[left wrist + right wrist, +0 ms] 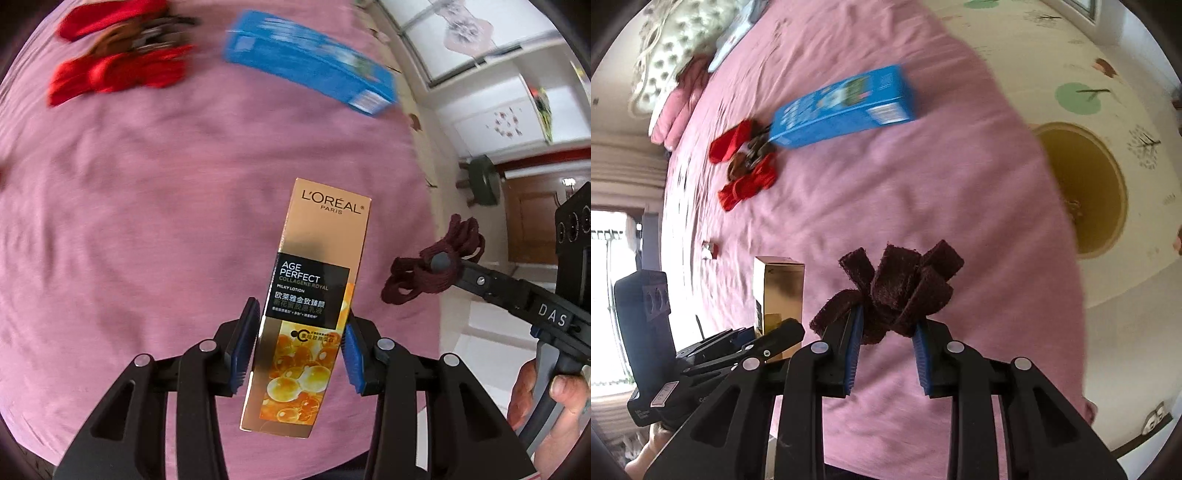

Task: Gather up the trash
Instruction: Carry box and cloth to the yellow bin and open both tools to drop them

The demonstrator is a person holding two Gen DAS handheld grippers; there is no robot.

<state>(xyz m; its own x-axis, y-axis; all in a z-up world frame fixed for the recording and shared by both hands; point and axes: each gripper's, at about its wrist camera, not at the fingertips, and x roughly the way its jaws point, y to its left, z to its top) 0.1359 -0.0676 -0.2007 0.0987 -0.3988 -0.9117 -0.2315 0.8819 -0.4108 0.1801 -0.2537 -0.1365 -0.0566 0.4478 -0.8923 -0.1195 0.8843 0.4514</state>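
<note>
My left gripper (301, 338) is shut on a gold L'Oréal lotion box (314, 280) and holds it upright above the pink bed sheet (166, 206). The box also shows in the right wrist view (779, 291). My right gripper (886, 325) is shut on a dark maroon scrap of fabric (901, 291), also seen in the left wrist view (424, 269). A blue carton (306, 62) lies on the sheet far ahead; it shows in the right wrist view too (846, 107). Red wrappers with a brown item (118, 62) lie to its left.
A round yellow-brown basket (1086, 188) stands on the floor to the right of the bed. Pillows and a pink blanket (676, 77) lie at the bed's far left. A small red and white scrap (711, 250) lies on the sheet.
</note>
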